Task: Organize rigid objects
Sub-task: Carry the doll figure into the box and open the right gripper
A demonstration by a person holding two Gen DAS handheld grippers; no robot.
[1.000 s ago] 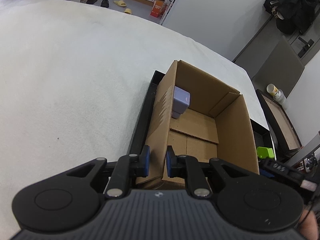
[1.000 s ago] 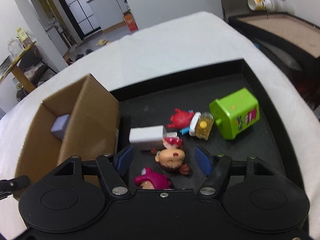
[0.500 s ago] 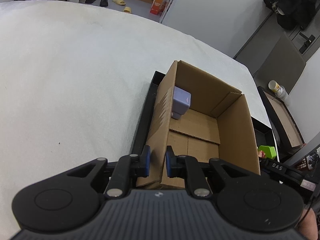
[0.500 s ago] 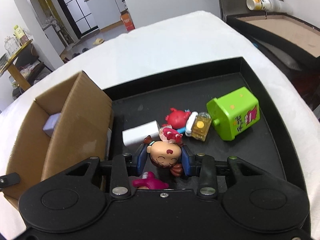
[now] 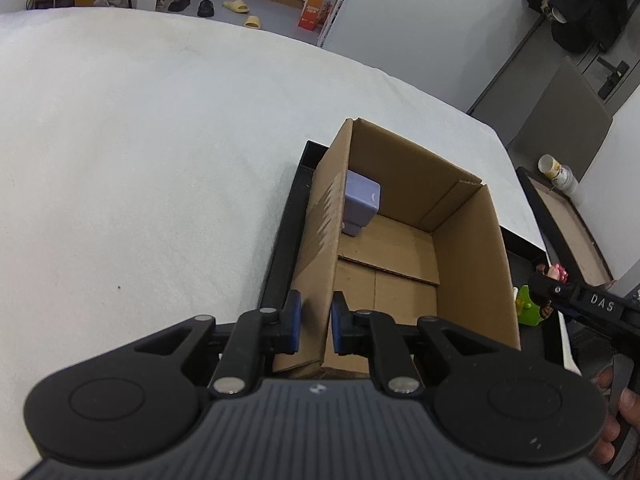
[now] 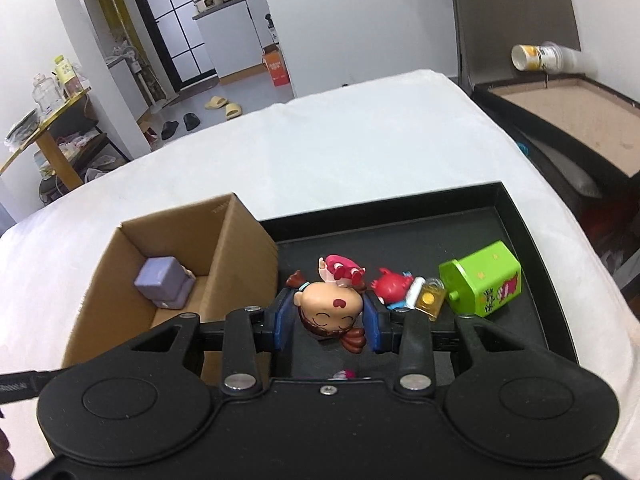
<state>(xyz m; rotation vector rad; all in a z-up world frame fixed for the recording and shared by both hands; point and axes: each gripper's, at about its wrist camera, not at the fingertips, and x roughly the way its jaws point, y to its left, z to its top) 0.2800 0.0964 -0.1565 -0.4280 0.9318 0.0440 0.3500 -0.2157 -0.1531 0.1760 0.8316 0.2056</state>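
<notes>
My right gripper [image 6: 328, 316] is shut on the head of a doll figure [image 6: 330, 308], which hangs upside down above the black tray [image 6: 520, 216]. On the tray lie a red crab toy [image 6: 392, 286], a small yellow cube [image 6: 428, 300], a green box toy [image 6: 484, 280] and, close under the gripper, a pink figure [image 6: 344, 373]. At the tray's left end stands an open cardboard box [image 6: 240, 248] with a purple cube [image 6: 160, 280] inside. My left gripper [image 5: 316, 322] is shut on the box's near left wall [image 5: 320, 240]; the purple cube [image 5: 362, 200] leans against that wall.
A white cloth [image 5: 140, 160] covers the table around the tray. To the right stands a second dark tray with a brown floor [image 6: 580, 120] and a tipped cup [image 6: 536, 56] at its far end. A person's hand [image 5: 616, 412] shows at the left wrist view's right edge.
My right gripper closed on the doll's head and lifted it off the tray. The left gripper stayed clamped on the box wall.
</notes>
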